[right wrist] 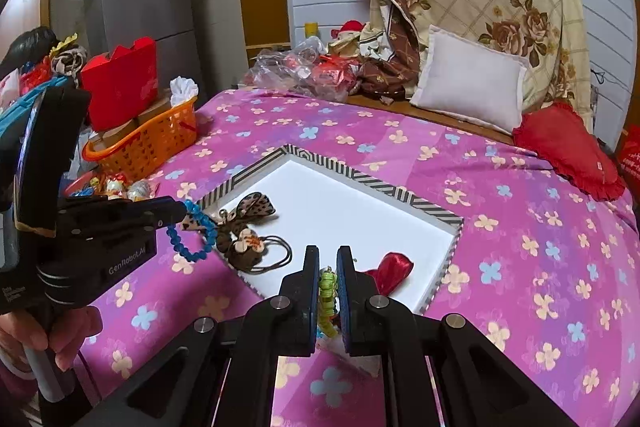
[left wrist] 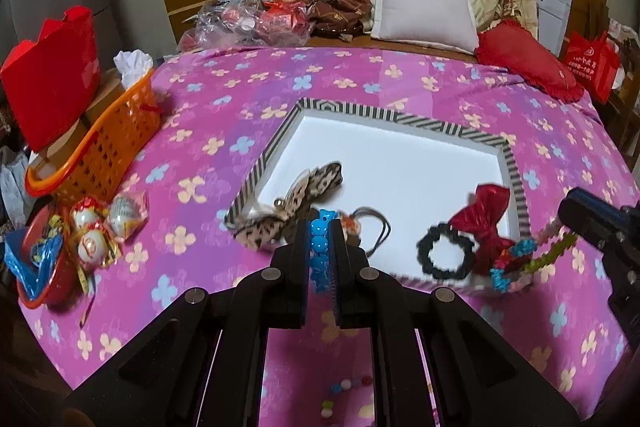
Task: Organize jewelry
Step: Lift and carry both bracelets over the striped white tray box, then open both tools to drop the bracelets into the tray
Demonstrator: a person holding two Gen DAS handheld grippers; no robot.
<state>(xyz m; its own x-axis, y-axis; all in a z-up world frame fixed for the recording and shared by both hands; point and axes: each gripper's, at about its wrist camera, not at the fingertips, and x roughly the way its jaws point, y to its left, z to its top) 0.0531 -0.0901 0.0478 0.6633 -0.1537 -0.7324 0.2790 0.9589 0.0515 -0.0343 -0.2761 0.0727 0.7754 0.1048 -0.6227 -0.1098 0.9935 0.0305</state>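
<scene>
My left gripper (left wrist: 320,227) is shut on a blue bead bracelet (left wrist: 319,247) and holds it above the near left edge of a white tray with a striped rim (left wrist: 352,111). The bracelet also hangs from that gripper in the right wrist view (right wrist: 192,235). My right gripper (right wrist: 328,261) is shut on a green beaded bracelet (right wrist: 327,301) over the tray's near right corner. In the tray lie a leopard-print bow (left wrist: 296,203), a brown hair tie (right wrist: 256,251), a black scrunchie (left wrist: 444,255) and a red bow (left wrist: 484,223).
The tray rests on a pink flowered bedspread (left wrist: 360,75). An orange basket (left wrist: 104,143) and a red box (left wrist: 52,79) stand at the left edge. Wrapped sweets (left wrist: 92,231) lie in a red bowl. A white pillow (left wrist: 424,7) and a red cushion (left wrist: 528,63) lie at the back.
</scene>
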